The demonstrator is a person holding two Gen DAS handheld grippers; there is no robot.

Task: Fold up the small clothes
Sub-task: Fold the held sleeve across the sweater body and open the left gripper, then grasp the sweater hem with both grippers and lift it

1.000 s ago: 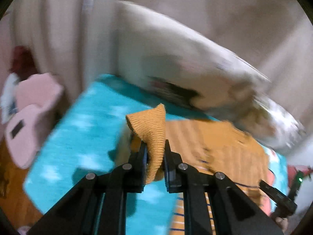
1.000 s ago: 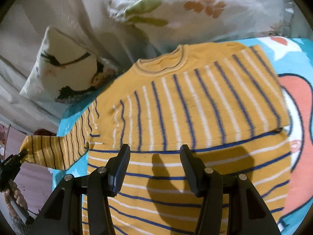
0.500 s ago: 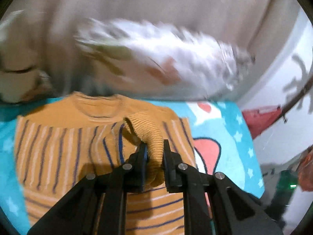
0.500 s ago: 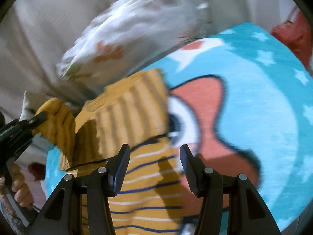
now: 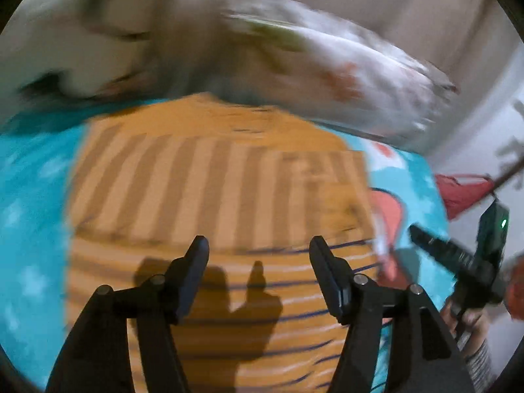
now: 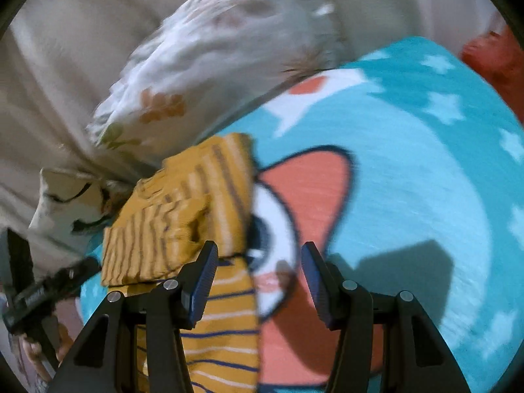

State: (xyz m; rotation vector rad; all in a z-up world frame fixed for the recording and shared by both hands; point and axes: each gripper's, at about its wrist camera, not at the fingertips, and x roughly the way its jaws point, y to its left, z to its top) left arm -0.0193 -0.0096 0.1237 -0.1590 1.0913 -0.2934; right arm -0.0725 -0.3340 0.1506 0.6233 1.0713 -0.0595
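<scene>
Sweater (image 5: pixel 222 196), mustard with stripes, lies flat on the turquoise blanket (image 5: pixel 29 216) just below the floral pillow (image 5: pixel 344 75). In your left view, the left gripper (image 5: pixel 258 252) has just let its fingers spread; they stand wide above the sweater with nothing between them. Blur is heavy, so a hasty regrasp may snag two layers.

From the right view, the folded sleeve (image 6: pixel 154 239) rests on the sweater, beside the right gripper (image 6: pixel 255 268), whose fingers are half apart and empty. Brush that loose sleeve and it may slide off.
</scene>
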